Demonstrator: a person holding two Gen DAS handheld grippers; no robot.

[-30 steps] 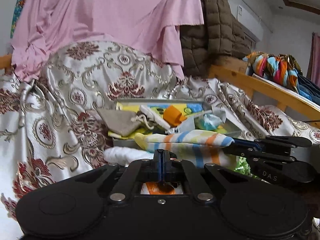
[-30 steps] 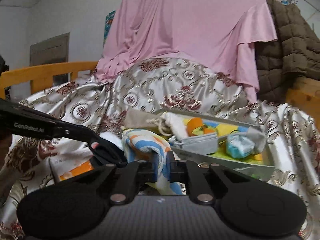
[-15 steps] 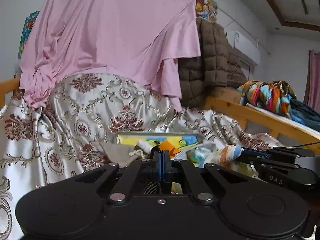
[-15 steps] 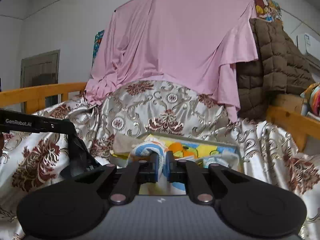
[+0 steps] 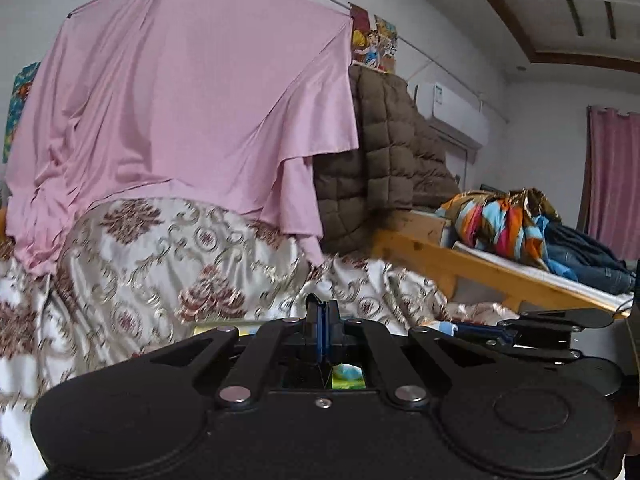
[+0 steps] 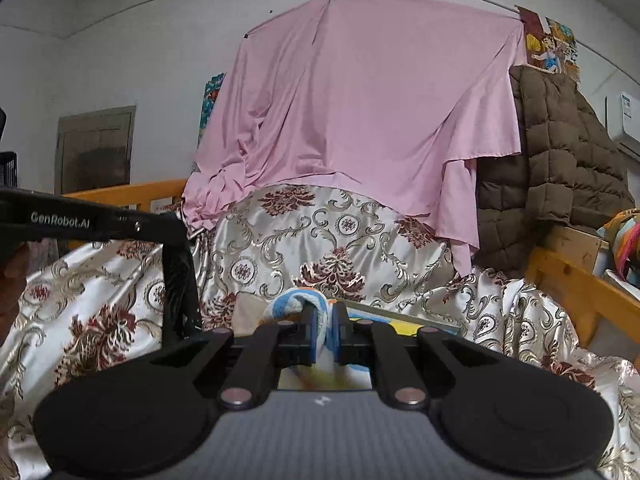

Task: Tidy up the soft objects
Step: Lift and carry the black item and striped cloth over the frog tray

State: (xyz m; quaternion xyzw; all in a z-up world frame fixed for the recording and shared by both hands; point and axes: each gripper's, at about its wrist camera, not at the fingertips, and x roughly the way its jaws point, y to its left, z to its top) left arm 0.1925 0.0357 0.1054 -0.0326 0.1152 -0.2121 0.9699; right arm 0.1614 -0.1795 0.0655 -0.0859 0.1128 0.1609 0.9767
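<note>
My right gripper (image 6: 323, 328) is shut on a blue, white and orange striped sock (image 6: 292, 304), whose bunched end rises above the fingers. In the left wrist view the right gripper (image 5: 476, 330) pokes in from the right with a sliver of the sock (image 5: 442, 325) at its tip. My left gripper (image 5: 322, 320) is shut, its blue pads pressed together. Seen from the right wrist, the left gripper (image 6: 176, 220) has a strip of black cloth (image 6: 180, 280) hanging straight down from its tip. Only the rim of the open box (image 6: 404, 318) with its colourful lining shows behind the fingers.
A floral satin cover (image 6: 320, 240) is heaped ahead under a hanging pink sheet (image 6: 360, 100). A brown quilted jacket (image 6: 560, 152) hangs at the right. A wooden bed rail (image 5: 460, 264) and a pile of colourful clothes (image 5: 504, 224) lie to the right.
Both grippers have risen together. The box and its contents have dropped almost out of sight, and the striped sock and black cloth have come up with the grippers.
</note>
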